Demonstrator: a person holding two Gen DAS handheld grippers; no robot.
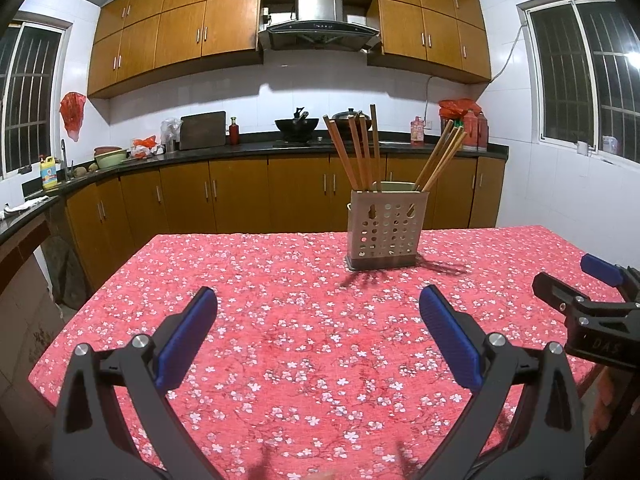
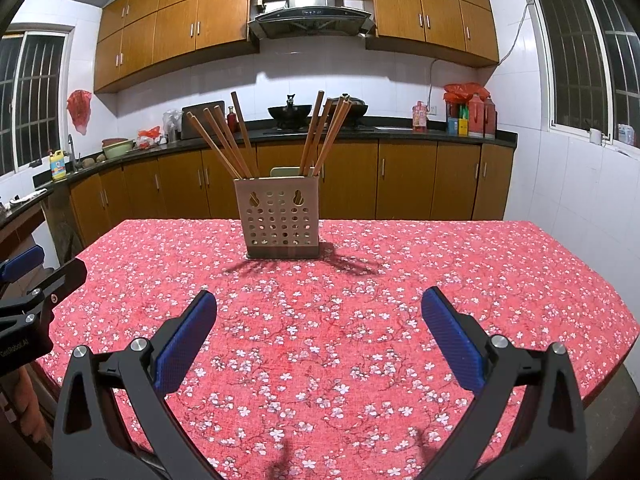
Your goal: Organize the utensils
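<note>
A beige perforated utensil holder (image 1: 385, 229) (image 2: 280, 218) stands upright near the far edge of the table (image 1: 280, 340) (image 2: 440, 280), which wears a red floral cloth. Several brown wooden chopsticks (image 1: 356, 148) (image 2: 228, 140) lean out of it in two bunches, left and right. My left gripper (image 1: 318, 300) hovers open over the cloth, well short of the holder, nothing between its blue pads (image 1: 188, 340). My right gripper (image 2: 318, 300) is likewise open and empty, facing the holder. Each gripper shows at the other view's edge: the right gripper (image 1: 592, 300) and the left gripper (image 2: 28, 292).
Beyond the table runs a dark kitchen counter (image 1: 256, 150) with wooden cabinets, a wok (image 1: 297, 125), a cutting board (image 1: 202, 130), bottles (image 2: 476, 116) and a sink area at left. A white tiled wall with a window (image 2: 584, 56) stands at right.
</note>
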